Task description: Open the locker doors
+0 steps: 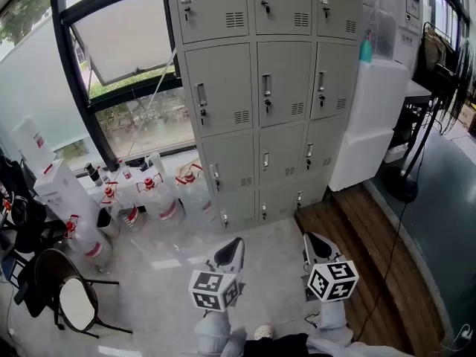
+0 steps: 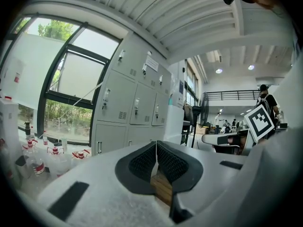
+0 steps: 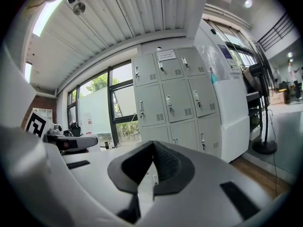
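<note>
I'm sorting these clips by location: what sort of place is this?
Probably a corner of an office or workshop building used for storage. A bank of grey metal lockers stands against the wall, and large water jugs sit on the floor beside a big window.

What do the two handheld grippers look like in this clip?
Both match: the left gripper and right gripper have pale grey moulded shells with black textured pads and black rectangular insets. Each carries a white cube printed with black square markers.
</note>
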The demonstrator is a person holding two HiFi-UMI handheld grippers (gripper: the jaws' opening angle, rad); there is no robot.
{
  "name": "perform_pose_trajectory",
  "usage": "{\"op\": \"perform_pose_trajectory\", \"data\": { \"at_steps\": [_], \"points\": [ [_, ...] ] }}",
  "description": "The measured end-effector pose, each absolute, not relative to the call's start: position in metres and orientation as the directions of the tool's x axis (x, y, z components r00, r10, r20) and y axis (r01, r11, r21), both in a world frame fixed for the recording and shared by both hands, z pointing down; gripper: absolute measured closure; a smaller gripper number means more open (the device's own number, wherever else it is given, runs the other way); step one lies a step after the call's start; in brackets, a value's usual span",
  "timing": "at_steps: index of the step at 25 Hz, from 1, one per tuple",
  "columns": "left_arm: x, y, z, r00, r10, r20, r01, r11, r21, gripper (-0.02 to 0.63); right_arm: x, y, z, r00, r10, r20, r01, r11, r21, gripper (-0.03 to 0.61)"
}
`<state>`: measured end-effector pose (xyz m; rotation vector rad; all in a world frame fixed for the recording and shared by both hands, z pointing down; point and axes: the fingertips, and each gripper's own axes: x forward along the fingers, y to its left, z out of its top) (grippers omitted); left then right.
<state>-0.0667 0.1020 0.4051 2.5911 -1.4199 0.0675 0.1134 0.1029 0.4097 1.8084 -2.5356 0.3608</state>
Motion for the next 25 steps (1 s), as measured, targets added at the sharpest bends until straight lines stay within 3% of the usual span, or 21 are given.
{"op": "perform_pose_trajectory", "data": {
  "at_steps": [11,17,25],
  "points": [
    [-0.061,0.106,0.414,0.563,-0.813,0.148,-0.826,-0.543,0.153,0.601,0.125,0.113,0.419,-0.297,-0.94,0.167,-0.947,0.268,-0.179,0.578],
    [-0.056,0.093,0.414,0.56,-0.815,0.149,-0.827,-0.543,0.141,0.601,0.133,0.098,0.413,-0.275,-0.954,0.116,-0.946,0.246,-0.211,0.578],
    [-0.043,0.054,0.414,0.552,-0.819,0.156,-0.833,-0.538,0.128,0.601,0.143,0.054,0.406,-0.297,-0.952,0.08,-0.936,0.273,-0.225,0.466]
  ]
}}
